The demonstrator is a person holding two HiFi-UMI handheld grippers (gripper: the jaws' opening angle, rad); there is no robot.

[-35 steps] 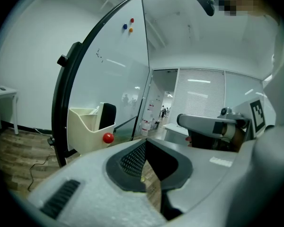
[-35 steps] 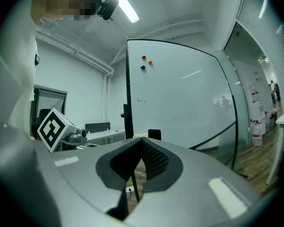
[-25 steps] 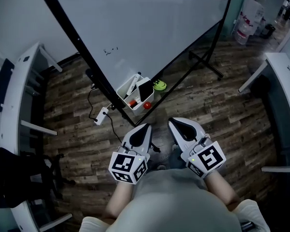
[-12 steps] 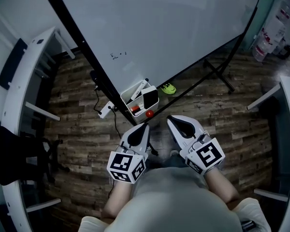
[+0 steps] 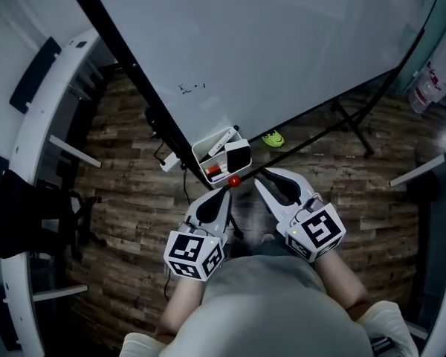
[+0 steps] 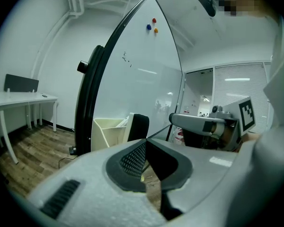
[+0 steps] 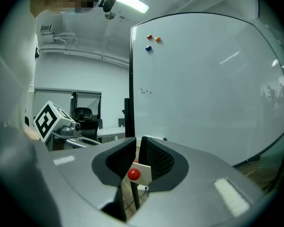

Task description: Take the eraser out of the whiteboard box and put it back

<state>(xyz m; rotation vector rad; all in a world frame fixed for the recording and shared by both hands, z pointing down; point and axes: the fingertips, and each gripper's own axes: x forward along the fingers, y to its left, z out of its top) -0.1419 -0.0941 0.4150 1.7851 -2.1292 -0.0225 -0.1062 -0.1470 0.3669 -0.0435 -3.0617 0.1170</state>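
The white whiteboard box (image 5: 208, 157) hangs on the lower edge of the whiteboard (image 5: 282, 50). A black-and-white eraser (image 5: 238, 154) stands in the box beside a marker (image 5: 218, 143), and a red magnet (image 5: 235, 181) sticks to the box's near side. In the left gripper view the box (image 6: 107, 132) and the eraser (image 6: 138, 126) lie just beyond my left gripper (image 6: 146, 142), which is shut and empty. My right gripper (image 7: 137, 138) points at the red magnet (image 7: 134, 174); its jaws are opening, with a narrow gap and nothing between them. Both grippers, left (image 5: 225, 193) and right (image 5: 258, 178), stop short of the box.
The board's black frame post (image 5: 126, 58) and its foot (image 5: 353, 125) stand on the wood floor. White curved desks (image 5: 37, 125) lie to the left and a dark chair (image 5: 30, 214) stands beside them. A cable and power strip (image 5: 171, 162) lie under the board.
Both grippers have moved toward the whiteboard, so the box now sits just ahead of their tips. The view has swung along with them.
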